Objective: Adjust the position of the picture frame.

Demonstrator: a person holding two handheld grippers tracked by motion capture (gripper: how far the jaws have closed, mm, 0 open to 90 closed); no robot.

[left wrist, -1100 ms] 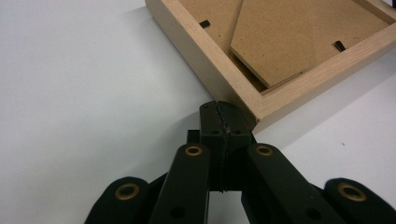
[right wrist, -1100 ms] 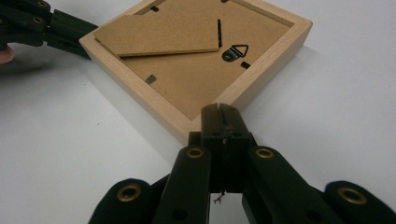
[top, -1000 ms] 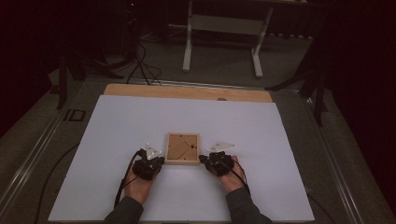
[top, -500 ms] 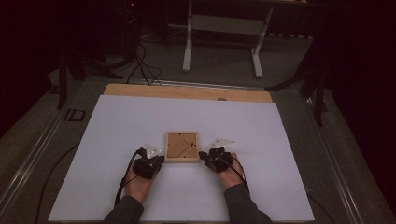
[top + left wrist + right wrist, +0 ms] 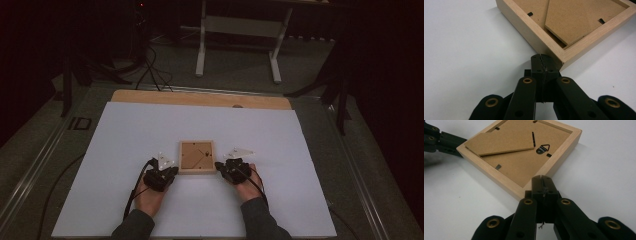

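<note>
A small wooden picture frame [image 5: 197, 157] lies face down on the white table, its brown backing board and stand flap upward. My left gripper [image 5: 174, 170] is shut, its tips at the frame's near left corner [image 5: 563, 59]. My right gripper [image 5: 218, 165] is also shut, tips against the frame's near right corner [image 5: 524, 190]. Nothing sits between either pair of jaws. In the right gripper view the backing [image 5: 521, 157] shows a metal hanger [image 5: 543, 148], turn clips and the stand flap [image 5: 499, 141]; the other gripper [image 5: 439, 141] touches the far corner.
The white sheet [image 5: 130, 135] covers a wooden tabletop [image 5: 200, 98] whose far edge shows. Metal rails [image 5: 35, 165] run along both sides. Beyond the table stand a white frame stand [image 5: 240, 35] and floor cables [image 5: 150, 65].
</note>
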